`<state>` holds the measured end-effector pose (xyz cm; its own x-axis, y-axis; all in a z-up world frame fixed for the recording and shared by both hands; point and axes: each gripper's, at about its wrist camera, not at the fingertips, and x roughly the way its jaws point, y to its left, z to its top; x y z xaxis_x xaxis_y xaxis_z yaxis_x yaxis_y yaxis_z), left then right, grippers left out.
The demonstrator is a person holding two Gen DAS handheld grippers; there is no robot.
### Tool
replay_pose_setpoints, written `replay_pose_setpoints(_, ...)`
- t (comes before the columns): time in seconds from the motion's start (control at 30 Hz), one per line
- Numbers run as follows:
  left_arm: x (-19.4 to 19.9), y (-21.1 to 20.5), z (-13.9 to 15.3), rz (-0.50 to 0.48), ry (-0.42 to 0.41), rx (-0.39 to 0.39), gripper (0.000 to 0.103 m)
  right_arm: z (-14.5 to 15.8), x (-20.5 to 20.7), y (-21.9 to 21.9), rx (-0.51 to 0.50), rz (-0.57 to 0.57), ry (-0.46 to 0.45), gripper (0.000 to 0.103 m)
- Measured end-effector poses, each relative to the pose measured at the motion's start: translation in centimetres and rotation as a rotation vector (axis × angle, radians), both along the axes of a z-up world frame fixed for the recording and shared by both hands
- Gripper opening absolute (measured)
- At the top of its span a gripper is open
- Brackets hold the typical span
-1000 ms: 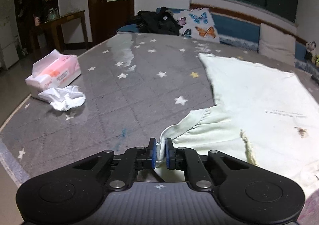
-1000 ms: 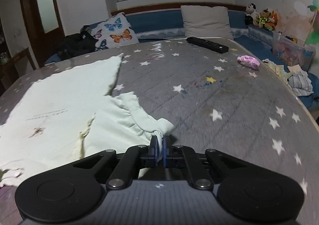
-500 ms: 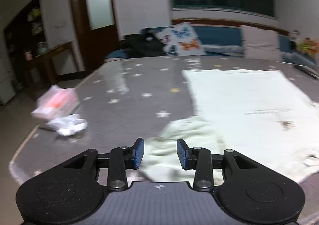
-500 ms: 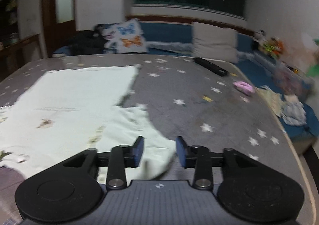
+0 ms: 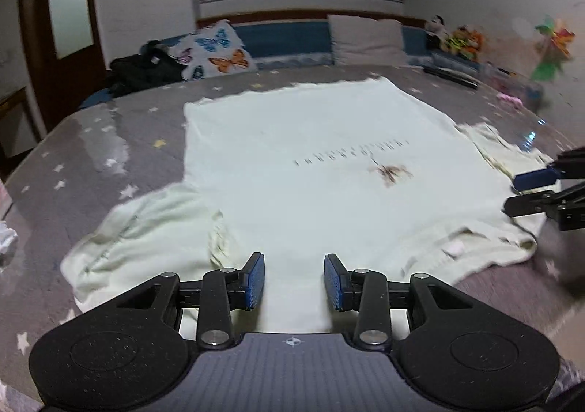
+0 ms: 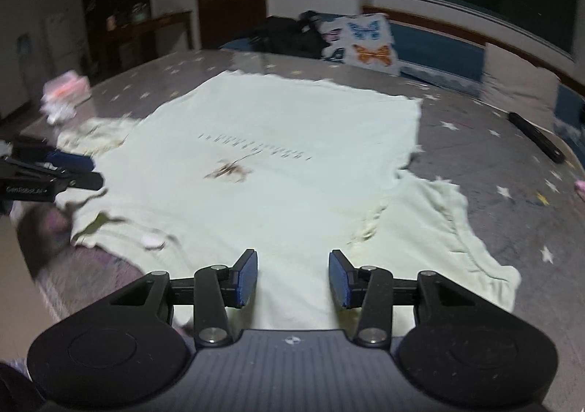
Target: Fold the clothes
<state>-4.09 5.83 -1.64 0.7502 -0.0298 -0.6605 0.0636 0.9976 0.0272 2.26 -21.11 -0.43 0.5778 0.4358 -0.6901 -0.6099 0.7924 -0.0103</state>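
Note:
A pale cream T-shirt [image 5: 310, 163] lies spread flat, front up, on the grey star-patterned bed, with a small brown print and a line of text on its chest. It also shows in the right wrist view [image 6: 278, 163]. My left gripper [image 5: 294, 282] is open and empty, hovering over the near edge of the shirt beside its left sleeve [image 5: 146, 225]. My right gripper [image 6: 292, 278] is open and empty over the near edge beside the right sleeve [image 6: 435, 229]. Each gripper appears at the side of the other's view: the right one [image 5: 537, 189] and the left one [image 6: 58, 174].
The grey bed cover [image 5: 120, 141] has a butterfly pillow [image 5: 215, 53], a beige cushion [image 5: 369, 41] and dark clothes [image 5: 142, 70] at the far side. A black remote [image 6: 535, 136] lies at the right. A tissue pack [image 6: 65, 90] sits at the left edge.
Both grippers let go of the sleeves, opened wide and swung inward to face the shirt's middle. The sleeves now lie flat on the bed.

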Motion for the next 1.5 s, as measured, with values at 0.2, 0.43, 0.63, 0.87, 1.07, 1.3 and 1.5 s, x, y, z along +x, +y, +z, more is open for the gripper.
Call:
replay_pose_setpoints(0.2,-1.4,0.3,-0.4,-0.05,0.017,0.023,0.039,-0.5,-2.2,-0.1,-0.017,0.056,0.028,0.047)
replay_pose_setpoints(0.43,-0.9,-0.4,1.2,-0.041,-0.026,0.018,0.046,1.1,-2.0,-2.4,0.065,0.004,0.05,0.049)
replay_pose_setpoints(0.63,1.6,-3.2,2.1,-0.08,-0.046,-0.012,0.059,1.4,-0.1,-7.1,0.093,-0.24,0.002,0.05)
replay_pose_setpoints(0.87,4.8,-7.9,2.0,-0.147,-0.028,-0.03,0.067,0.3,2.0,-12.1,0.188,-0.467,0.031,0.049)
replay_pose_setpoints(1.07,7.4,-11.6,1.6,-0.196,0.0,-0.033,0.069,-0.6,3.4,-13.5,0.302,-0.508,0.092,0.043)
replay_pose_setpoints(1.3,9.8,-15.4,0.7,-0.245,0.04,-0.034,0.07,-1.5,3.8,-14.9,0.388,-0.542,0.141,0.011)
replay_pose_setpoints(1.5,11.2,-18.1,-0.3,-0.276,0.071,-0.045,0.07,-1.0,3.7,-16.1,0.451,-0.548,0.136,0.004)
